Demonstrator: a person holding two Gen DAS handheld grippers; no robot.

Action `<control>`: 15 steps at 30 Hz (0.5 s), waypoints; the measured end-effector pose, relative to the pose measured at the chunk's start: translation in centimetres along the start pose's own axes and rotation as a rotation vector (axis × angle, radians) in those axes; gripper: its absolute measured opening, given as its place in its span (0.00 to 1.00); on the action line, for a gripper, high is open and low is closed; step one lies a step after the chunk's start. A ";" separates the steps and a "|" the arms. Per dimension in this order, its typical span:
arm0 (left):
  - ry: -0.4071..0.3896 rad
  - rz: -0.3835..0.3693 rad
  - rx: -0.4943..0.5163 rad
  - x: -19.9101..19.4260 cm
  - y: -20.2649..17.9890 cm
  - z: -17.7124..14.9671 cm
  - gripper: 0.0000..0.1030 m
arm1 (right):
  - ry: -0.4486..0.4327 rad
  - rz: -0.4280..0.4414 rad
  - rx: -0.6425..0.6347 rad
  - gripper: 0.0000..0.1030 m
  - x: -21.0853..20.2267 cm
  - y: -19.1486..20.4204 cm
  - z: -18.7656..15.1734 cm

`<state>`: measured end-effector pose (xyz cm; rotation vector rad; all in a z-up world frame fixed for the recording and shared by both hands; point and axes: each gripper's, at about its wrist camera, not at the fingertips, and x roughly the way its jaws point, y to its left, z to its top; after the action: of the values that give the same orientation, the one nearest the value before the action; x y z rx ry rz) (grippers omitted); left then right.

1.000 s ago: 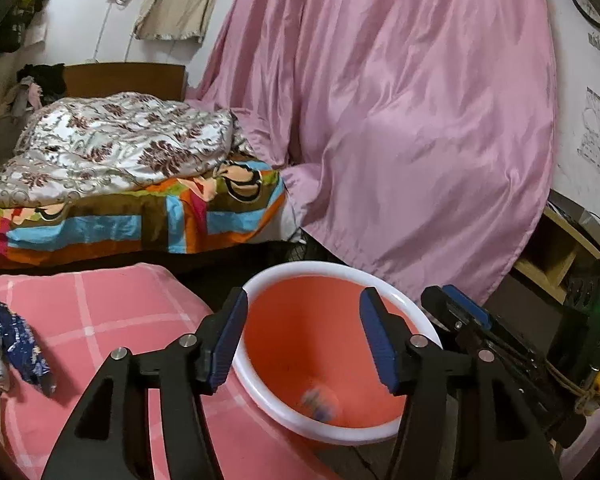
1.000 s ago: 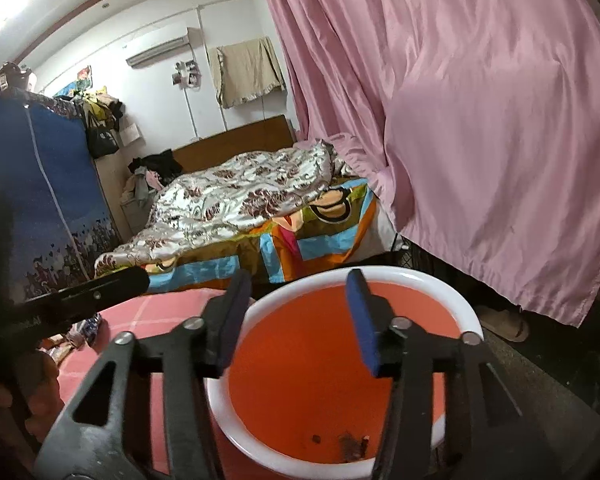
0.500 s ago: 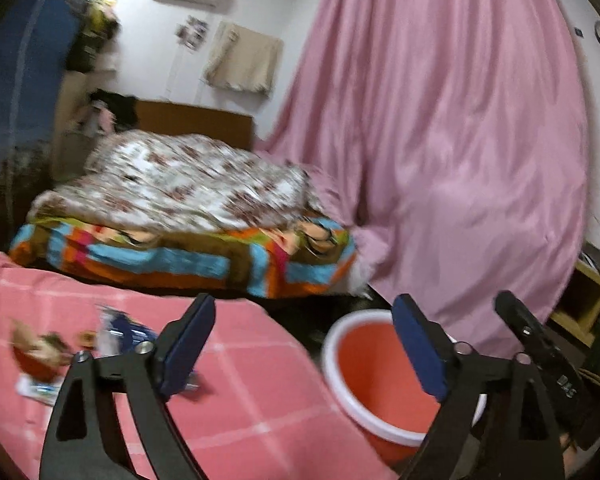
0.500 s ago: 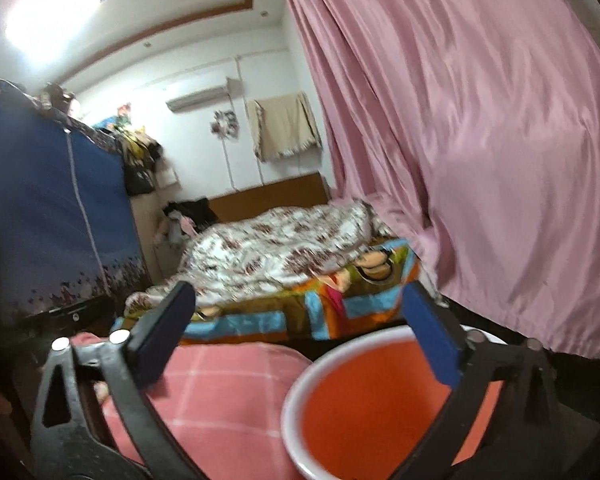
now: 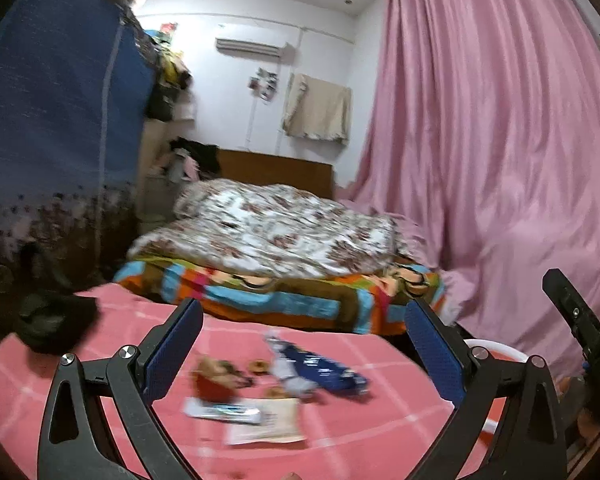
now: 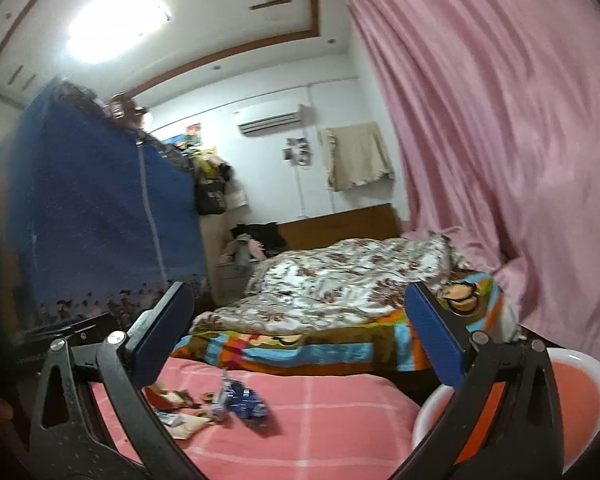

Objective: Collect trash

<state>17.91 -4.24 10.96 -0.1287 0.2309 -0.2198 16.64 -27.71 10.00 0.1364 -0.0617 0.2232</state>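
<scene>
Bright ceiling light (image 6: pixel 116 20) glaring overhead, motion blur throughout, fisheye bending, dark vignetted corners

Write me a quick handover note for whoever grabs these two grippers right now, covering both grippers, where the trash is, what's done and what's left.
Left gripper: jaws opening, nothing between them, aimed at the trash pile.
Right gripper: open, empty.
Trash on the pink checked cloth: blue wrapper, white wrapper, beige packet, red-brown wrapper, a few crumbs beside them.
Orange bin: off the cloth's edge, on the right; its contents are not visible now.
Left: carry every piece on the cloth to the bin.
</scene>
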 end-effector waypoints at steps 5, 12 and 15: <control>-0.053 0.077 0.038 -2.6 2.8 -1.3 0.96 | 0.000 0.056 -0.047 1.00 0.9 3.0 -0.9; -0.054 0.121 0.040 -4.3 6.0 -2.5 0.96 | 0.056 0.103 -0.083 1.00 2.9 4.6 -2.1; -0.027 0.127 0.049 -4.3 7.7 -2.8 0.96 | 0.093 0.112 -0.108 1.00 3.7 4.8 -2.7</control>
<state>14.74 3.92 7.96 -0.0682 0.2060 -0.0973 19.31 -21.91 8.25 0.0144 0.0114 0.3375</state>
